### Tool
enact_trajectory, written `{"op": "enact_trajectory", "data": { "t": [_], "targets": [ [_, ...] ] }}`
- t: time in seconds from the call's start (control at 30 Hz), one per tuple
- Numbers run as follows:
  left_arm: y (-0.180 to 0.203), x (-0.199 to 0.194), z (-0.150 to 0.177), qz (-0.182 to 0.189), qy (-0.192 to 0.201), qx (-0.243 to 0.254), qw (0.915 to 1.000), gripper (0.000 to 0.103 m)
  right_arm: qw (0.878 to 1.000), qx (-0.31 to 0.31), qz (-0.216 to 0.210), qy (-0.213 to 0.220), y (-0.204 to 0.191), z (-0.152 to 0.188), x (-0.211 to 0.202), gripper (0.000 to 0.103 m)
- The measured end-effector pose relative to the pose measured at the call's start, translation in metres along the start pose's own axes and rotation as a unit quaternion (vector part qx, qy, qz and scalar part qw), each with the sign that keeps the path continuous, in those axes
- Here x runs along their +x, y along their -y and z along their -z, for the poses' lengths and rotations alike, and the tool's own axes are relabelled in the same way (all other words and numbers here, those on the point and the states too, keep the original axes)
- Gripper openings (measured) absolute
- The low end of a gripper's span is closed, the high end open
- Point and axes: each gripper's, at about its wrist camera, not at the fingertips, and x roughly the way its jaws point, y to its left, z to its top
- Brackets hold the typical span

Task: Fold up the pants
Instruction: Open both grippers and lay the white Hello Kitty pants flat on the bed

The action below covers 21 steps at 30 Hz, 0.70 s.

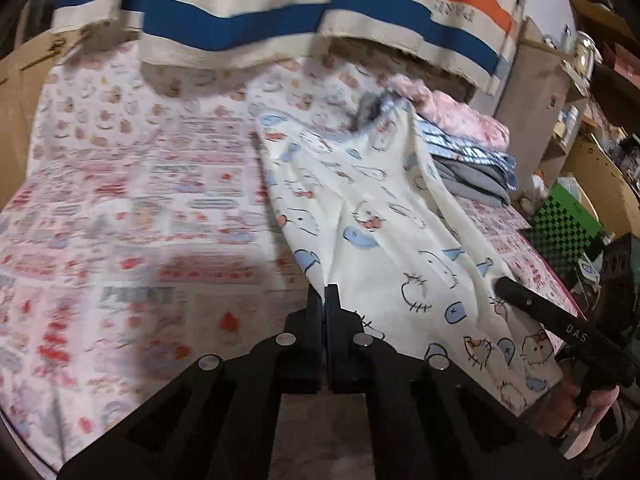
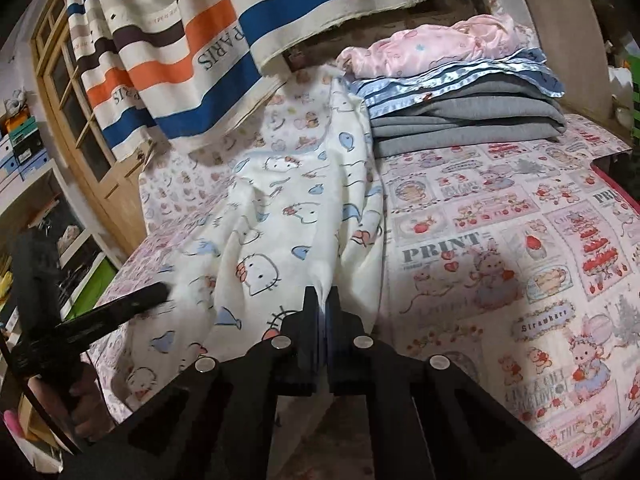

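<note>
L claw (image 1: 324,296) & R claw (image 2: 323,298) both angled down, jaws clamped together, each pinching cloth.

Striped hanging cloth (image 2: 192,52) above printed bedsheet (image 2: 500,240), wooden glazed door (image 2: 76,92), cluttered shelves (image 1: 580,92).

Your pants (image 2: 280,216) are cream white, printed with cartoon cat faces with red bows and pale blue fish. Under them the bed sheet (image 2: 500,240) is pink and white with red strawberries and grey lettering. Behind the pants, a stack: pink satin (image 2: 440,44), light blue (image 2: 460,80), grey (image 2: 468,120). Above the pants hangs a cream cloth (image 2: 224,40) striped blue, orange and brown. Both your claws are black.
</note>
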Motion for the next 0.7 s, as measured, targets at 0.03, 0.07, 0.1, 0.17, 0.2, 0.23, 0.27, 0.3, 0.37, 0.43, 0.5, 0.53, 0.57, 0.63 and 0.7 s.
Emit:
{"op": "enact_trajectory", "data": {
  "t": [0.03, 0.07, 0.1, 0.17, 0.2, 0.23, 0.27, 0.3, 0.37, 0.43, 0.5, 0.53, 0.57, 0.63, 0.7],
  "targets": [
    [-0.004, -0.004, 0.000, -0.004, 0.002, -0.004, 1.0000, 0.000, 1.000, 0.000, 0.007, 0.004, 0.001, 0.001, -0.002, 0.002],
    [-0.008, -0.007, 0.002, -0.006, 0.003, -0.009, 0.9999, 0.000, 1.000, 0.000, 0.012, 0.005, 0.002, 0.001, -0.003, 0.002],
    [-0.011, -0.010, 0.004, -0.006, 0.002, -0.012, 0.9999, 0.000, 1.000, 0.002, 0.016, 0.004, 0.003, 0.002, -0.004, 0.002],
    [-0.015, -0.011, 0.009, -0.009, -0.004, -0.013, 0.9999, 0.001, 0.999, 0.007, 0.035, 0.004, 0.008, 0.005, -0.006, 0.002],
    [-0.015, -0.010, 0.012, -0.006, -0.010, -0.013, 0.9999, 0.000, 0.999, 0.010, 0.041, 0.006, 0.011, 0.006, -0.007, 0.002],
    [-0.014, -0.009, 0.015, 0.001, -0.014, -0.012, 0.9998, 0.001, 0.999, 0.013, 0.042, 0.008, 0.014, 0.007, -0.008, 0.003],
    [-0.013, -0.009, 0.018, 0.012, -0.018, -0.010, 0.9997, 0.001, 0.999, 0.016, 0.038, 0.008, 0.017, 0.008, -0.010, 0.003],
    [-0.011, -0.011, 0.020, 0.021, -0.018, -0.008, 0.9996, 0.003, 0.999, 0.019, 0.030, 0.006, 0.019, 0.009, -0.011, 0.008],
    [-0.004, -0.018, 0.024, 0.037, -0.011, 0.001, 0.9993, 0.018, 0.999, 0.022, 0.021, 0.012, 0.020, 0.010, -0.017, 0.017],
    [0.003, -0.027, 0.025, 0.045, -0.001, 0.006, 0.9990, 0.035, 0.999, 0.023, 0.016, 0.028, 0.018, 0.010, -0.026, 0.056],
    [0.009, -0.031, 0.025, 0.054, -0.001, 0.004, 0.9985, 0.041, 0.999, 0.020, 0.008, 0.039, 0.014, 0.010, -0.034, 0.063],
    [0.013, -0.031, 0.026, 0.061, -0.006, 0.004, 0.9981, 0.045, 0.999, 0.019, 0.001, 0.038, 0.013, 0.010, -0.037, 0.063],
    [0.016, -0.030, 0.028, 0.065, -0.014, 0.004, 0.9978, 0.047, 0.999, 0.021, -0.012, 0.035, 0.012, 0.010, -0.039, 0.063],
    [0.022, -0.025, 0.035, 0.061, -0.030, 0.004, 0.9977, 0.048, 0.998, 0.033, -0.041, 0.019, 0.010, 0.015, -0.040, 0.063],
    [0.026, -0.019, 0.042, 0.062, -0.041, 0.003, 0.9972, 0.048, 0.998, 0.030, -0.049, 0.013, 0.006, 0.022, -0.041, 0.063]
  ]
}}
